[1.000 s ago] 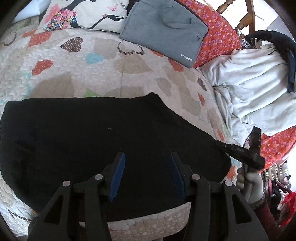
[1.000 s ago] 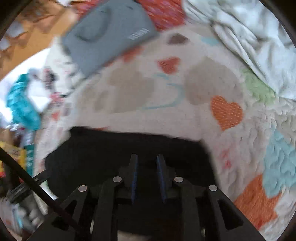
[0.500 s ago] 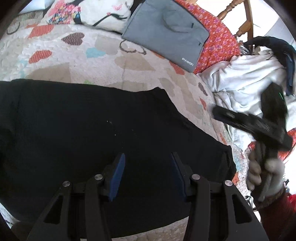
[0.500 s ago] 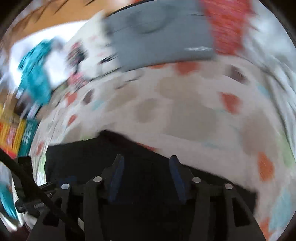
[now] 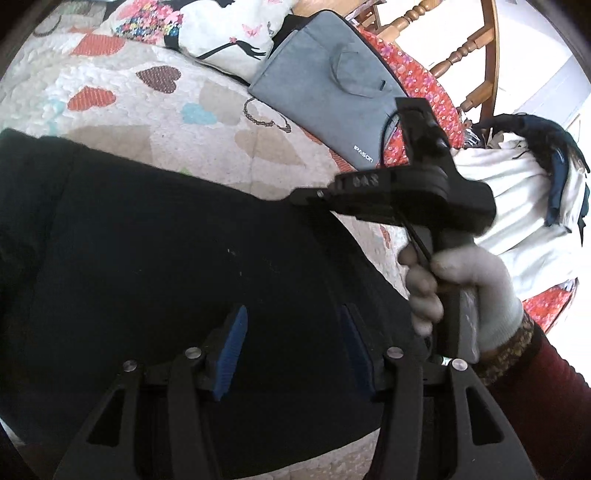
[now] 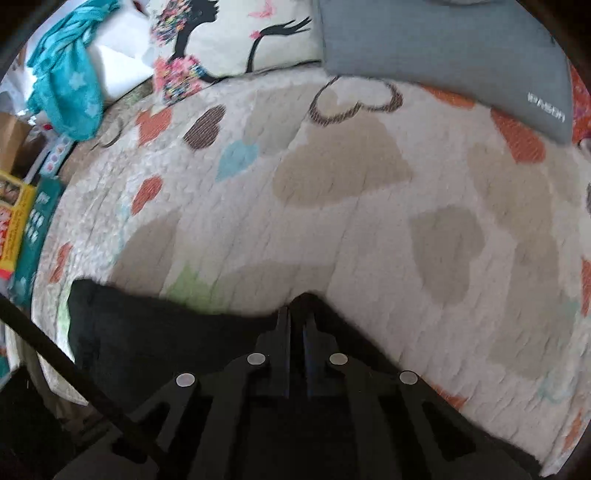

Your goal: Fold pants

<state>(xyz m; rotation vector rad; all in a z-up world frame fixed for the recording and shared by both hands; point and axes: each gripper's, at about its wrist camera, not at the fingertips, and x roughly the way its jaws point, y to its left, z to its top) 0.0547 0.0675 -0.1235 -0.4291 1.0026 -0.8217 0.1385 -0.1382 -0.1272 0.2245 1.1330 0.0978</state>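
The black pants [image 5: 155, 258] lie spread on the heart-patterned quilt [image 5: 147, 107]. My left gripper [image 5: 291, 328] is open and empty, hovering over the pants' near part. My right gripper [image 6: 297, 321] is shut on the far edge of the pants [image 6: 177, 332], pinching a peak of black cloth. In the left wrist view the right gripper's body [image 5: 406, 192] and the gloved hand [image 5: 461, 291] holding it are over the pants' right side.
A grey laptop sleeve [image 5: 328, 88] and a printed pillow [image 5: 207, 29] lie at the far side of the bed. A pile of white clothes [image 5: 517, 206] sits at the right. A wooden chair [image 5: 461, 48] stands behind. Teal cloth [image 6: 66, 74] and boxes [image 6: 22, 221] are at the left.
My right gripper opened, swung left over the pants and shut on their far edge. My left gripper stayed open and moved closer over the pants.
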